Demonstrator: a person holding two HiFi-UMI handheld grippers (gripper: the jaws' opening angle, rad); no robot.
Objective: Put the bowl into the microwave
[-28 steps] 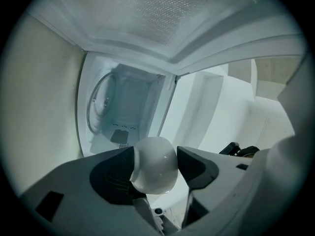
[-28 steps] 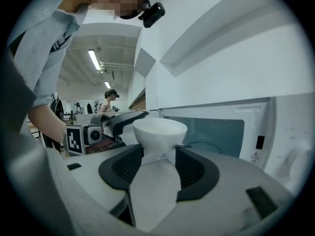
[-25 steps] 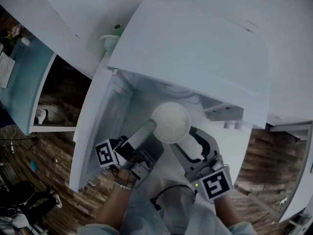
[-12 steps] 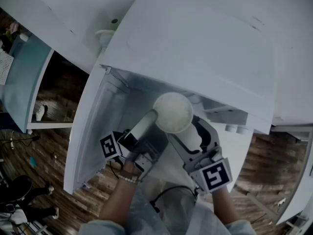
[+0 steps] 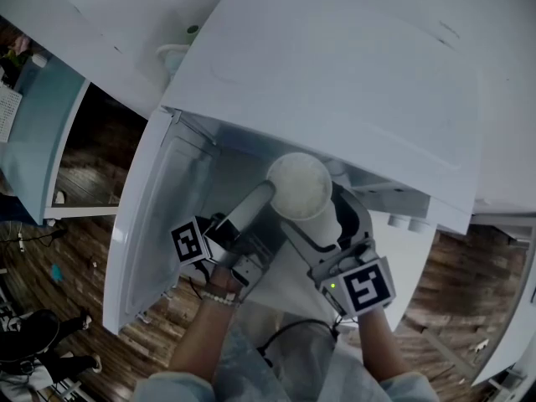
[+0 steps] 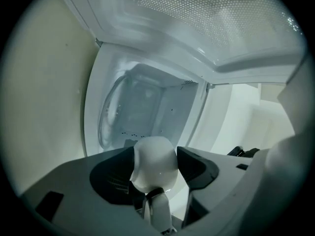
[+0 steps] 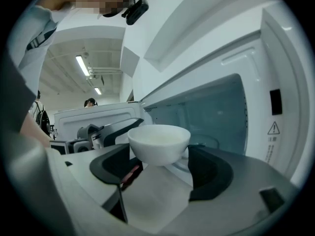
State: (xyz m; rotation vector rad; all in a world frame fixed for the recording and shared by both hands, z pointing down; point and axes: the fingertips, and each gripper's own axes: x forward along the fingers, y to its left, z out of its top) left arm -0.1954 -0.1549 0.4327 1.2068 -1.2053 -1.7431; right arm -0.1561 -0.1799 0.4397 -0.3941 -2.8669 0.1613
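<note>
Closest to us, the left gripper (image 6: 155, 156) has its jaws clamped on the wall of the small white round bowl (image 5: 297, 185), with a pad pressed on either side. That gripper is carrying all the weight. Beside it, the right gripper (image 7: 160, 156) has its jaws opening. The bowl sits between them, but there's daylight at the pads, so we judge there's no grip there. The bowl hangs in the air right at the mouth of the white box-shaped microwave (image 5: 335, 82), not yet set down inside.

The step in hand, as we read it, is a one-sided carry into the cavity. We want the left clamp firm and the rim level, because a pinch on one wall lets a bowl tip away easily. We want the right gripper drawn straight back and out to its own side, without brushing the bowl. Then we go in low under the cavity roof and lower the foot onto the clear glass turntable (image 6: 115, 112) deeper inside, near its middle. Only then do the left jaws part. Furthest out on the left, the white microwave door (image 5: 155, 224) stands wide open, and we reckon the left arm should keep off it.
</note>
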